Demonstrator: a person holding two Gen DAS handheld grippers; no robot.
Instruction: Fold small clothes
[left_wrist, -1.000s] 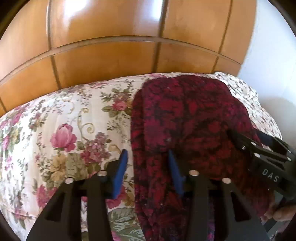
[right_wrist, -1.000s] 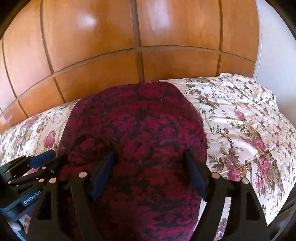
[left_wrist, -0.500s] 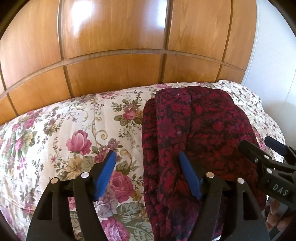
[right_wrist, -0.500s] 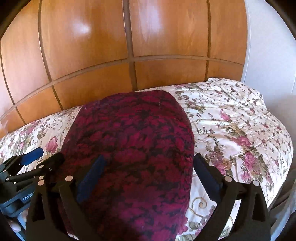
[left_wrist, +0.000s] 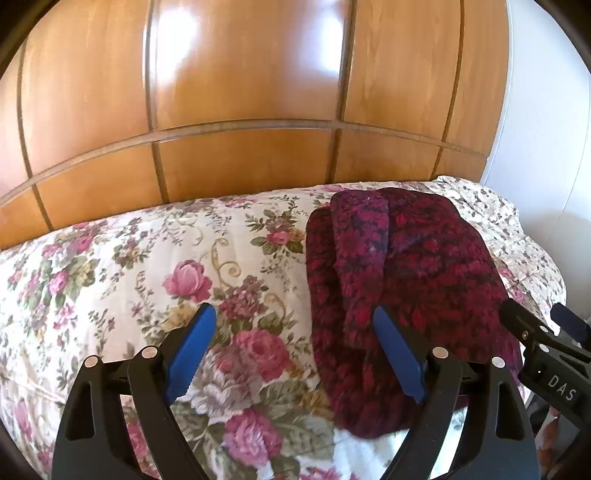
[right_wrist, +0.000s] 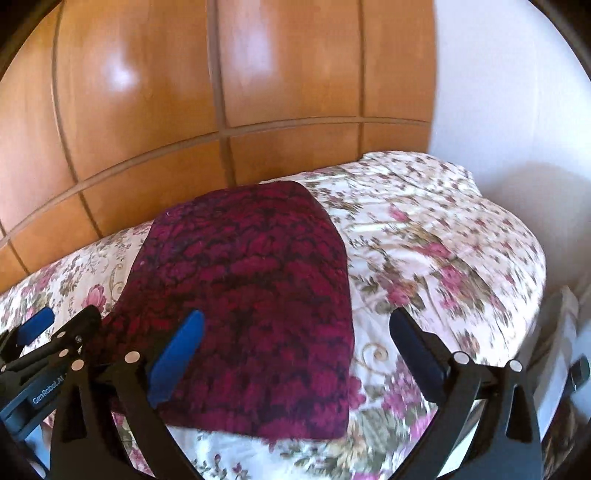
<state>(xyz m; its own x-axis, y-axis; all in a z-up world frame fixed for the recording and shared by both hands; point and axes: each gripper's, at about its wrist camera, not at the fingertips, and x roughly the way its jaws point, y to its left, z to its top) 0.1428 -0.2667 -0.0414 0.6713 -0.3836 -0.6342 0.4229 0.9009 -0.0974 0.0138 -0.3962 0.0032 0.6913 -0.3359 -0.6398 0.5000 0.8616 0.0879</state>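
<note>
nearest the left wrist camera, the left gripper (left_wrist: 295, 347) has its blue fingers (left_wrist: 192, 349) spread wide, having just been opening, with only the floral bedspread (left_wrist: 129, 280) showing between them; its right-hand finger overlaps the near left edge of the folded garment (left_wrist: 406, 273) in the view, but whether it touches the cloth cannot be told. the right gripper (right_wrist: 295, 349) is likewise wide apart after just opening, nothing pinched: one finger (right_wrist: 177, 358) sits over the garment (right_wrist: 251, 295), the other over the bedspread (right_wrist: 424, 251) just beside the cloth's right edge. each gripper shows at the edge of the other's view. the dark red and black patterned garment lies folded in a compact, roughly rectangular shape on the bed, a narrower fold visible along its left side. beyond it stands a glossy wooden panelled wall (left_wrist: 240, 110), and to the right a white wall (right_wrist: 517, 110).
</note>
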